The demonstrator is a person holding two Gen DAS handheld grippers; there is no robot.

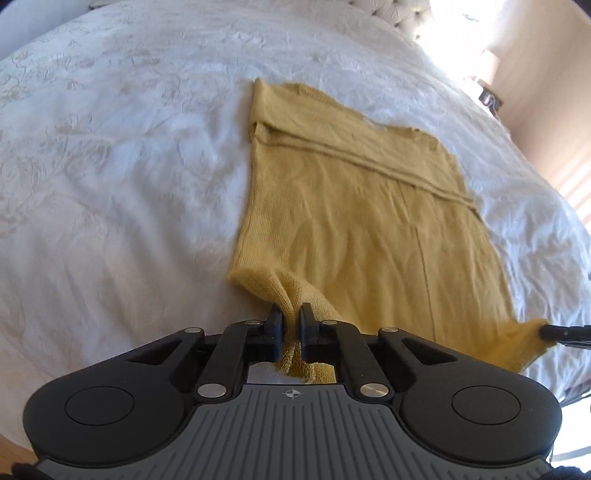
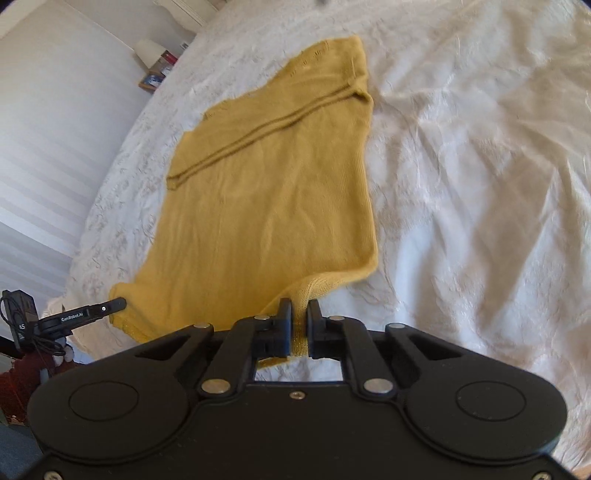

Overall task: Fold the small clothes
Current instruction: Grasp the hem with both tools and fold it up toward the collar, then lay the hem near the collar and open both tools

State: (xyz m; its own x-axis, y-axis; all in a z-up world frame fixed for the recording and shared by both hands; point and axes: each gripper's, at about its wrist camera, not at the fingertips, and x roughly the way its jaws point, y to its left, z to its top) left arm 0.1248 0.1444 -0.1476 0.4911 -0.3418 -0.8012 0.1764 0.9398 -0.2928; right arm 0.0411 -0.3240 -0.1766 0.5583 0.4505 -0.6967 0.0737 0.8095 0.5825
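Observation:
A mustard-yellow knit garment (image 1: pixel 351 206) lies spread on a white bedspread (image 1: pixel 110 166), with a folded band across its far part. My left gripper (image 1: pixel 290 314) is shut on the garment's near left corner, the cloth bunched between the pads. My right gripper (image 2: pixel 299 308) is shut on the near right corner of the same garment (image 2: pixel 273 177). The right gripper's finger also shows at the right edge of the left wrist view (image 1: pixel 565 332), and the left gripper shows at the left of the right wrist view (image 2: pixel 85 314). Both corners are raised slightly off the bed.
The white embossed bedspread (image 2: pixel 480 184) stretches wide on both sides of the garment. A padded headboard (image 1: pixel 399 14) is at the far end. A bedside table with a lamp (image 2: pixel 155 62) stands by the wall.

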